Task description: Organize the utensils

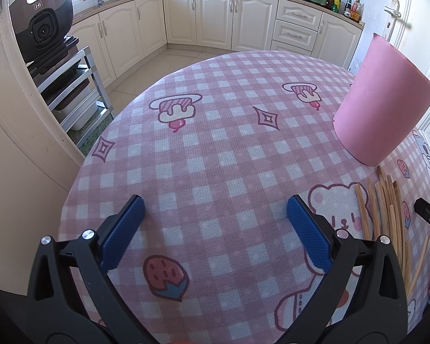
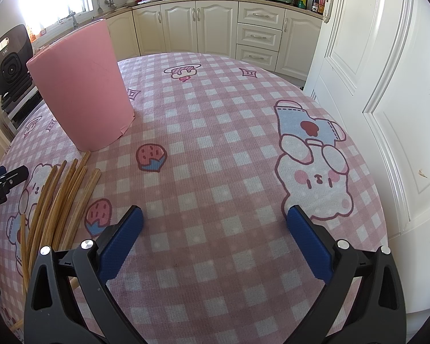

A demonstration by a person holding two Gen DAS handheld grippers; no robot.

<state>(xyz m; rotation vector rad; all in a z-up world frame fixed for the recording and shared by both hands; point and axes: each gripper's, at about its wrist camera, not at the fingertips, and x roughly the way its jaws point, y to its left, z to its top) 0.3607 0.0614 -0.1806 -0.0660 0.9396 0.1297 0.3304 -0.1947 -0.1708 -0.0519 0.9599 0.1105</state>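
The left gripper (image 1: pixel 215 209) and the right gripper (image 2: pixel 215 219) both hover over the table (image 1: pixel 229 154) with fingers wide apart, holding nothing. The wooden chopsticks (image 2: pixel 63 197) lie between them, near the upright pink holder (image 2: pixel 83 86).

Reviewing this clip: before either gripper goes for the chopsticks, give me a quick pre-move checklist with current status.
1. Left gripper open and holding nothing: ok.
2. Right gripper open and holding nothing: ok.
3. Chopsticks in view, loose on the tablecloth: ok.
4. Chopsticks separated for a single pick: not ok, they lie bunched and overlapping.
5. Pink holder upright beside the chopsticks: ok.
6. Holder's inside free: cannot tell, its opening is not visible.
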